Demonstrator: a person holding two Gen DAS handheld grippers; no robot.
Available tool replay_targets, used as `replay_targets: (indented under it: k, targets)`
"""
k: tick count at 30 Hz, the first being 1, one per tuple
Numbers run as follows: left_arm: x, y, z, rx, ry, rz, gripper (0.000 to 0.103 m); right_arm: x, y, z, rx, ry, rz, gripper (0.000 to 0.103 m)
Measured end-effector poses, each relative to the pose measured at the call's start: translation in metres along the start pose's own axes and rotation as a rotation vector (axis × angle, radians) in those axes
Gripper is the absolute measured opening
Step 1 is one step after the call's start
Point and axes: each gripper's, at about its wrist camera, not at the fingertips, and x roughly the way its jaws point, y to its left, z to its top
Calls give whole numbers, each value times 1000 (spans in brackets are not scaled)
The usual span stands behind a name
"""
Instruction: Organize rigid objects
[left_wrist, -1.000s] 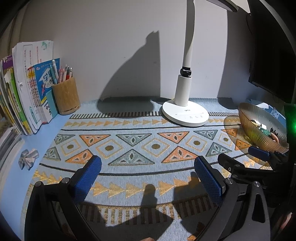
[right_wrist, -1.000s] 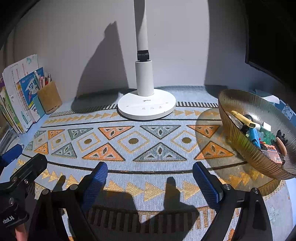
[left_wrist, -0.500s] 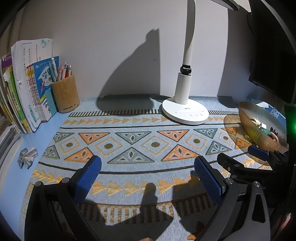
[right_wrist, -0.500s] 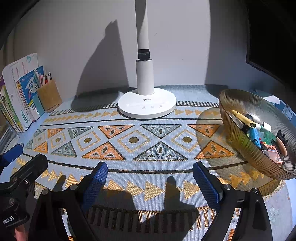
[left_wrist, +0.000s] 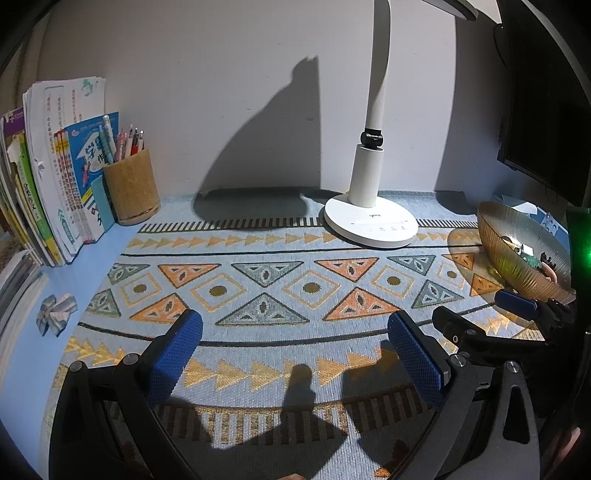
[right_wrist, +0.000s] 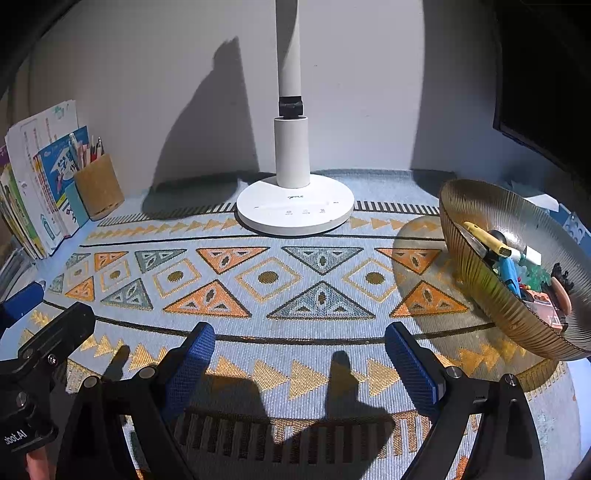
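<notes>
Claws first: your left claw (left_wrist: 295, 350) and right claw (right_wrist: 299, 354) both stand spread wide with nothing between the pads, low over the patterned mat (right_wrist: 266, 277). Over the last second hardly anything shifted, only a slight drift of view, so nothing got sorted. At the surface's right, the ribbed amber bowl (right_wrist: 487, 295) holds pens and small bits, jumbled together.

Ribbed amber bowl (right_wrist: 491, 295) holding assorted trinkets (right_wrist: 509, 271)
</notes>
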Motion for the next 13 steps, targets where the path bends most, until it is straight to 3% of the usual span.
replay_targets:
  k: [7,11,13]
  targets:
    - [1,1,0,-1,6,-2,101,0,0,0,-8,1,0,92]
    - [-8,1,0,5,-59,42,101,1,1,0,-12,1,0,92]
    - [-6,2,0,0,-46,33,101,1,1,1,-12,1,0,93]
